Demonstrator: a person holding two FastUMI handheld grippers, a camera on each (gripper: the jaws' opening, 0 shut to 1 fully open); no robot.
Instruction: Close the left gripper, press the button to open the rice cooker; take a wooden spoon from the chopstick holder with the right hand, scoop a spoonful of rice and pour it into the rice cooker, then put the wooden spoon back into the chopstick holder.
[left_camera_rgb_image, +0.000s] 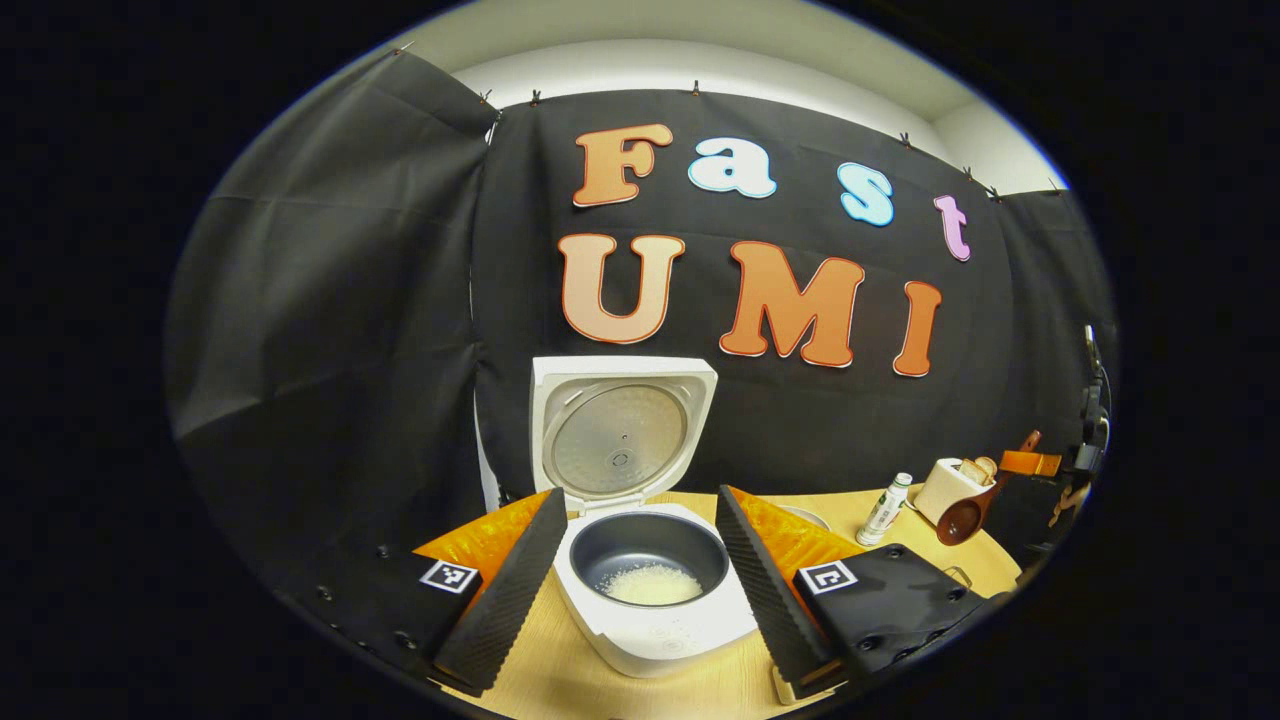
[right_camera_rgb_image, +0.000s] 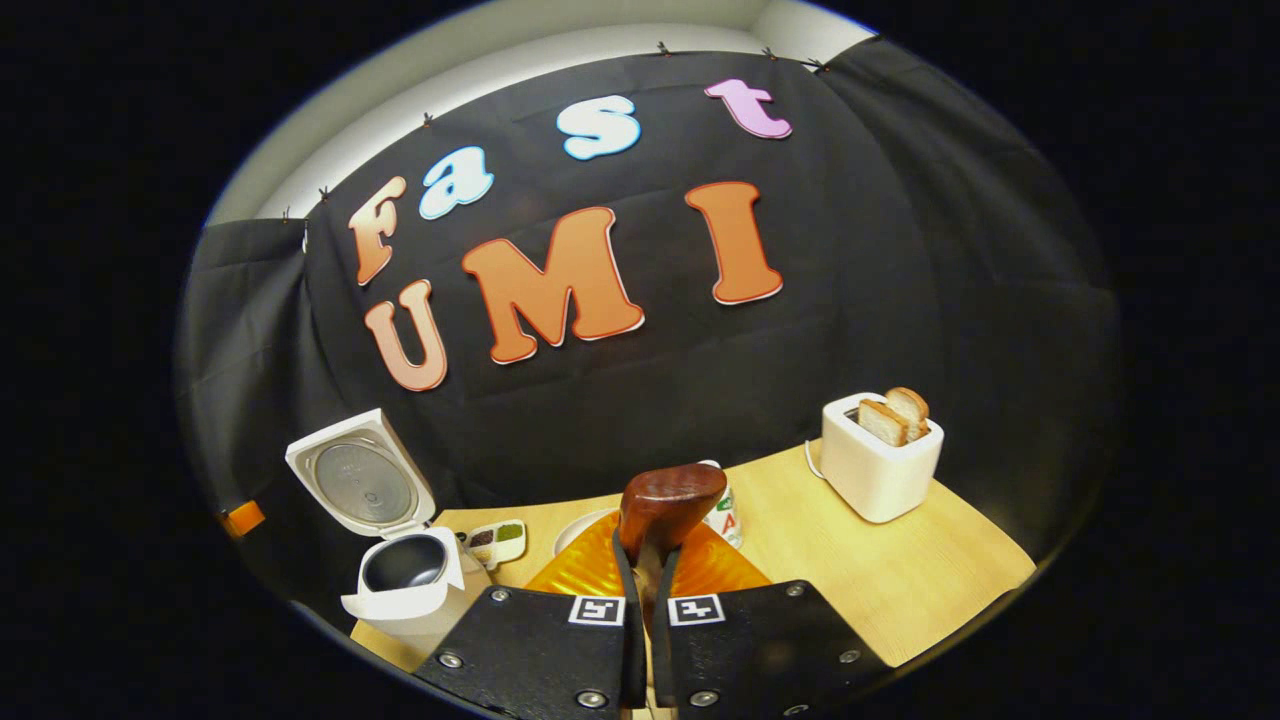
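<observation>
Currently the right gripper (right_camera_rgb_image: 645, 590) is clamping the spoon (right_camera_rgb_image: 668, 505) by its handle, bowl raised; wood is light, stiff, slightly slick. Left gripper (left_camera_rgb_image: 640, 570) is hanging wide open, empty, framing the cooker (left_camera_rgb_image: 650, 600). Holder probably behind.

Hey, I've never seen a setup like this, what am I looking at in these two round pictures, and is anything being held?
A person holds a two-finger gripper in each hand; each picture comes from a camera riding on one. The left gripper is open, pointing at the rice cooker, whose lid is up with rice inside. The right gripper is shut on a wooden spoon. On the wooden table there is also a toaster with bread.
</observation>
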